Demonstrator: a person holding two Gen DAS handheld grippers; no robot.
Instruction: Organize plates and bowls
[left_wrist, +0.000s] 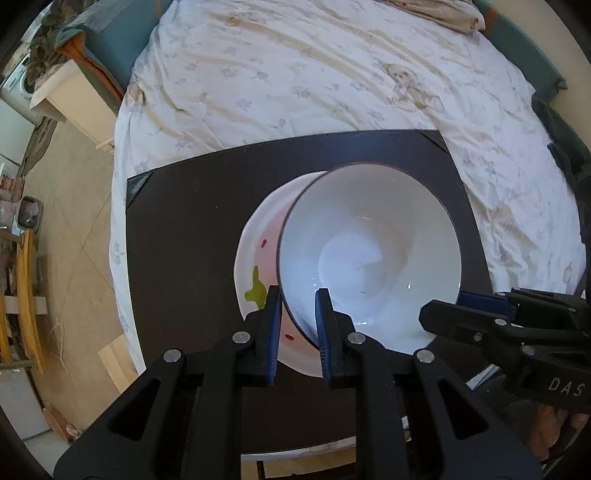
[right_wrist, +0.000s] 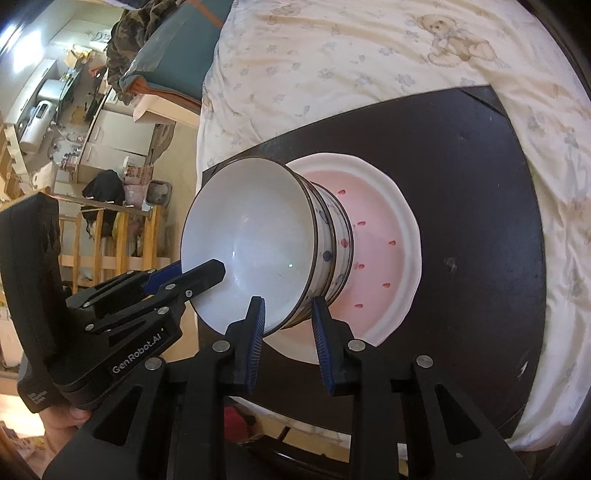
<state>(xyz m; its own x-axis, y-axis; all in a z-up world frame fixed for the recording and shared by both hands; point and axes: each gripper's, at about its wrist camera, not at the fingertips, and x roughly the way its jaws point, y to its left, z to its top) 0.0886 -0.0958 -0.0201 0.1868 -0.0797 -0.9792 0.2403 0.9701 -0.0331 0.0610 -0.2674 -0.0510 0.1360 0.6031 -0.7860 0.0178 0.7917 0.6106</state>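
Note:
A white bowl (left_wrist: 369, 251) with a dark rim and blue dots on its outer wall (right_wrist: 255, 236) is held over a pink-centred white plate (left_wrist: 258, 266) with red specks (right_wrist: 380, 251). The plate lies on a dark board (left_wrist: 184, 229). My left gripper (left_wrist: 297, 325) straddles the bowl's near rim, one finger inside, one outside; it also shows in the right wrist view (right_wrist: 199, 275). My right gripper (right_wrist: 288, 325) straddles the rim on the opposite side; it shows in the left wrist view (left_wrist: 454, 306). Whether the bowl's foot touches the plate is hidden.
The dark board (right_wrist: 461, 206) lies on a bed with a floral, bear-print cover (left_wrist: 314, 74). A white bedside cabinet (left_wrist: 70, 103) stands left of the bed. A wooden rail (right_wrist: 110, 236) and household clutter stand on the floor at left.

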